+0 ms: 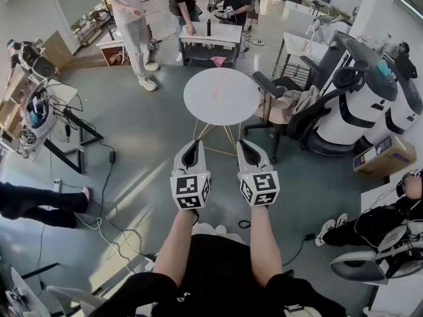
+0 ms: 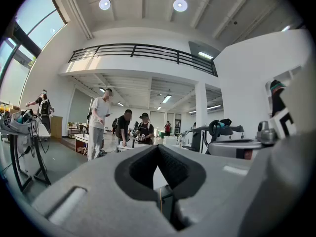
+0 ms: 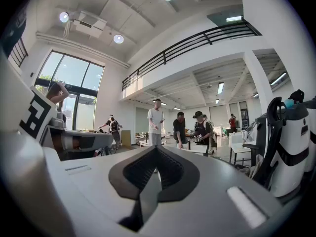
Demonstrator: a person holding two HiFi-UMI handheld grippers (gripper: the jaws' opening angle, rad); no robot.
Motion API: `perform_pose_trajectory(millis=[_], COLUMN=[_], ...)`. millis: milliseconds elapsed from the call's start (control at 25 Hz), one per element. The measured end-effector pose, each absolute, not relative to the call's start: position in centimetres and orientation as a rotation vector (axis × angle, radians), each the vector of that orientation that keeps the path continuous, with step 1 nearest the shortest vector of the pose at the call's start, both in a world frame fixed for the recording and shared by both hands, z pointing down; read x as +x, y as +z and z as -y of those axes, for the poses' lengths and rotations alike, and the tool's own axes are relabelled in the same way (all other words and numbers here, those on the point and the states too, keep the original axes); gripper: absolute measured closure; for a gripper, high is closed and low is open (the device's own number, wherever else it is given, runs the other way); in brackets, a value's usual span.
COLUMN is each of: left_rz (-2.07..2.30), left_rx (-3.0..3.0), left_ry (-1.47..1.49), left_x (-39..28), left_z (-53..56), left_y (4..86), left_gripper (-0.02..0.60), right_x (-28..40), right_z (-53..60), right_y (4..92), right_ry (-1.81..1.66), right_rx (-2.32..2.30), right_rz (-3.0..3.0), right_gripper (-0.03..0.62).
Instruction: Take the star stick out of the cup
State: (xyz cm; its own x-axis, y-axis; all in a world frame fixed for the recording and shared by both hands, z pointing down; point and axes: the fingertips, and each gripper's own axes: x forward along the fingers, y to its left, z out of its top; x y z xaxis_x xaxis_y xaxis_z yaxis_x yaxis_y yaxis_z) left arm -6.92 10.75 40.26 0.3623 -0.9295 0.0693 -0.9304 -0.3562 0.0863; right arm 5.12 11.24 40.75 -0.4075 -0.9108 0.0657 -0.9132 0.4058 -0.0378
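No cup or star stick shows in any view. In the head view my left gripper (image 1: 192, 144) and my right gripper (image 1: 246, 144) are held side by side at waist height, both pointing level toward a round white table (image 1: 221, 96) whose top looks bare. The left gripper view shows my left gripper (image 2: 158, 148) with its tips meeting and nothing between them. My right gripper (image 3: 157, 149) in its own view is likewise shut and holds nothing. Both grippers stand short of the table's near edge.
An office chair with cloth draped on it (image 1: 284, 101) stands right of the table, with white robots (image 1: 360, 111) and a cardboard box (image 1: 383, 156) beyond. Several people stand at a far table (image 1: 211, 35). An equipment stand (image 1: 39, 121) and floor cables (image 1: 99, 197) lie left.
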Motion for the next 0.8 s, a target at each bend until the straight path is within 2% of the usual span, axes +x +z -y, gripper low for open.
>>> perform_pose_trajectory(millis=[800], left_rz=[1.777], left_rx=[2.453], left_ry=[-0.046], left_x=[-9.9], left_z=[-10.2], left_y=[38.6], left_gripper=[0.578], right_x=[3.2], right_z=[-10.5], right_y=[40.0], right_ry=[0.088], right_rx=[1.621], right_rz=[2.652], right_gripper=[0.589])
